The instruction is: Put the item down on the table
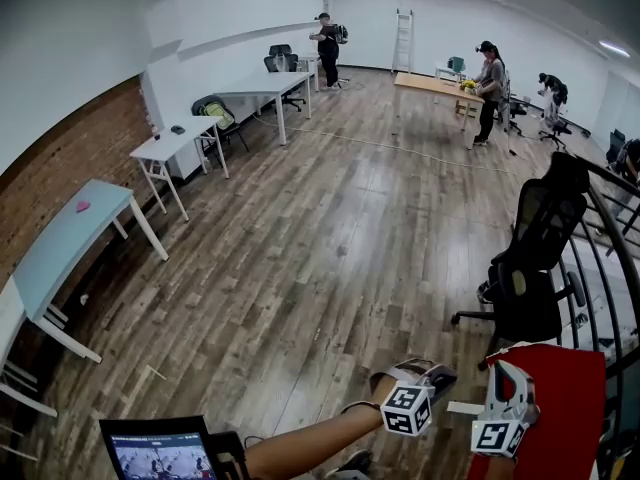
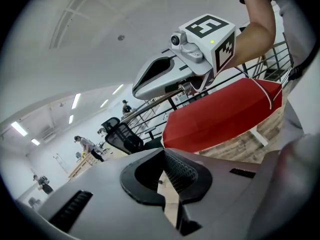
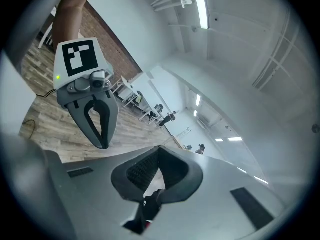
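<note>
Both grippers are held low at the bottom of the head view, over the near-left edge of a red table [image 1: 565, 398]. My left gripper [image 1: 432, 376] is shut, its tips meeting with nothing between them [image 2: 162, 152]. My right gripper [image 1: 503, 380] is also shut [image 3: 159, 149]. A dark bit with some red shows in the slit behind its pads; I cannot tell what it is. Each gripper view shows the other close by: the right gripper [image 2: 160, 76] above the red table [image 2: 225, 114], the left gripper [image 3: 97, 121] over wood floor. No separate item shows in either grip.
A black office chair [image 1: 530, 268] stands just beyond the red table, with a dark railing [image 1: 615, 218] at the right. A tablet screen [image 1: 160, 453] is at the bottom left. Light tables [image 1: 60, 243] line the left wall. Several people stand far across the wood floor.
</note>
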`<state>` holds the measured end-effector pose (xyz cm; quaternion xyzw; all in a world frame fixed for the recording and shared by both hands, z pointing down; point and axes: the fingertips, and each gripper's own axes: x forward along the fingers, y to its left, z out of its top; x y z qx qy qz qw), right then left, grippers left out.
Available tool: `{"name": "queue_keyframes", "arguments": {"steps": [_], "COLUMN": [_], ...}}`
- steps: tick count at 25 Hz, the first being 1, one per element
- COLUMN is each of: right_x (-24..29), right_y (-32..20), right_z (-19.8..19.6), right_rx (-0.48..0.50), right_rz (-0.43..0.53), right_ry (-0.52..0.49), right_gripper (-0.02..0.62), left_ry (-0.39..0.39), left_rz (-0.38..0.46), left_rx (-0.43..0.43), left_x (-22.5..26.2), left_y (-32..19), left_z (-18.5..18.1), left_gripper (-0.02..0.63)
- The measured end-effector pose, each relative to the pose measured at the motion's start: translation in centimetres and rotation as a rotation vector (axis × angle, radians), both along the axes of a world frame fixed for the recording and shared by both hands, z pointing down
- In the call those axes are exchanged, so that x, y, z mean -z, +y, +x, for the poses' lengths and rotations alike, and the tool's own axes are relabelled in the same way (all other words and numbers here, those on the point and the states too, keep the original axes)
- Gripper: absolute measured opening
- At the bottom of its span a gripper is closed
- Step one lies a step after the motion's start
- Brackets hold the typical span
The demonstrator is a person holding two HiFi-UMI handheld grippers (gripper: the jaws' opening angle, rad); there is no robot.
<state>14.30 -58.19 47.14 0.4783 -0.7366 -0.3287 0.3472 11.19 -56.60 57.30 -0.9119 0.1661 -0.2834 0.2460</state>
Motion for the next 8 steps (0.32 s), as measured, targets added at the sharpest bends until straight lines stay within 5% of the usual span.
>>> {"name": "queue_keyframes", "arguments": {"steps": [8], "right_x": [-0.9], "right_y": [8.3], "right_z": [-10.0], "right_rx": [0.031], "right_rz": [-0.027], "right_ry": [-0.003], "right_gripper": [0.003], "left_ry": [-0.003], "left_rz": [-0.029], "left_rx": [0.022], "left_x": [-1.3], "left_y": [8.7], "left_z": [-9.6], "left_gripper": [0.002]}}
